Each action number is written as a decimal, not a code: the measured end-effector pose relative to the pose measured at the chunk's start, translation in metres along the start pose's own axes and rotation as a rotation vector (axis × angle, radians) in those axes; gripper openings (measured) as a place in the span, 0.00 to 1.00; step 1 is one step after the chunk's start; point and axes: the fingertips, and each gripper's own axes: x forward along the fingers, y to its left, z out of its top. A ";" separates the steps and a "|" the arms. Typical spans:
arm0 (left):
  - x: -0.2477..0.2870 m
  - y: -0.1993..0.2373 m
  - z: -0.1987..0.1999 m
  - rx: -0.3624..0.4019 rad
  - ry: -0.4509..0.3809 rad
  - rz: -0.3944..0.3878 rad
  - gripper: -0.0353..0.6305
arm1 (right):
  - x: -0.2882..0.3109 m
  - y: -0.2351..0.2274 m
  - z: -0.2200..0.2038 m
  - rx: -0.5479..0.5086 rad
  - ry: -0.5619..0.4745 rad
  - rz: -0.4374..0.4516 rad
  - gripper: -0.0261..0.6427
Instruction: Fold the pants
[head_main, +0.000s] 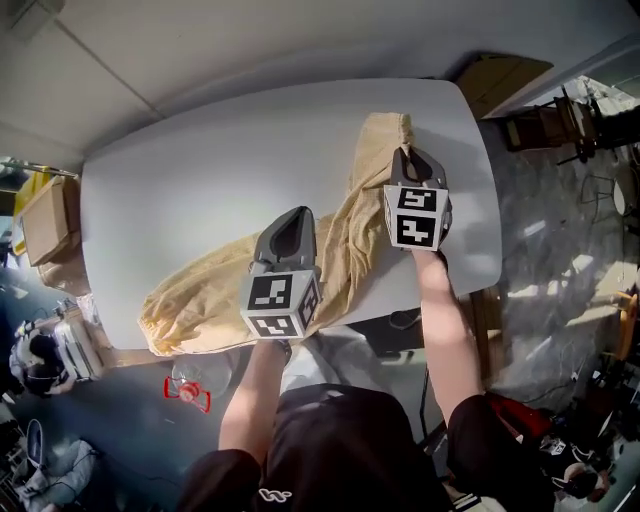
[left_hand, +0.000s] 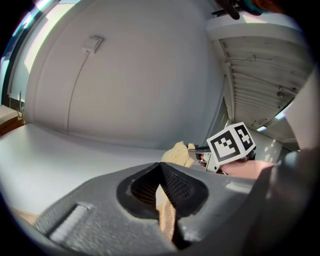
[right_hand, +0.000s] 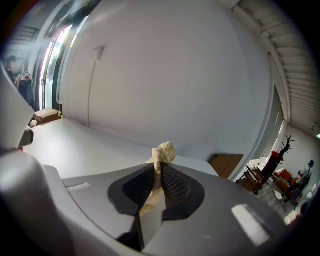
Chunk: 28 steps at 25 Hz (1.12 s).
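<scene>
**Both grippers have the pants pinched for a fold**

The tan pants (head_main: 200, 300) lie across the white table (head_main: 180, 170), long axis running from 8 o'clock to 1 o'clock, with a bunched end at 1. The left gripper (head_main: 292, 222) is clamped on cloth mid-length, and the right gripper (head_main: 408, 160) on that far end. Next, I'd guess, both carry the held part over toward 8 o'clock, kept even.

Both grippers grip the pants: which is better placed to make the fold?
Probably right: the right gripper holds the far end of the pants, free to carry leftward; the left gripper pinches their middle, where a fold line would sit.
</scene>
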 end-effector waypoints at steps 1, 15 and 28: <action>0.000 -0.005 -0.001 0.005 0.003 -0.010 0.06 | -0.006 -0.008 -0.001 0.021 -0.005 -0.009 0.10; -0.003 -0.100 -0.027 0.101 0.062 -0.197 0.06 | -0.114 -0.116 -0.062 0.277 -0.090 -0.087 0.10; -0.017 -0.156 -0.055 0.176 0.104 -0.252 0.06 | -0.177 -0.179 -0.228 0.688 -0.051 -0.054 0.10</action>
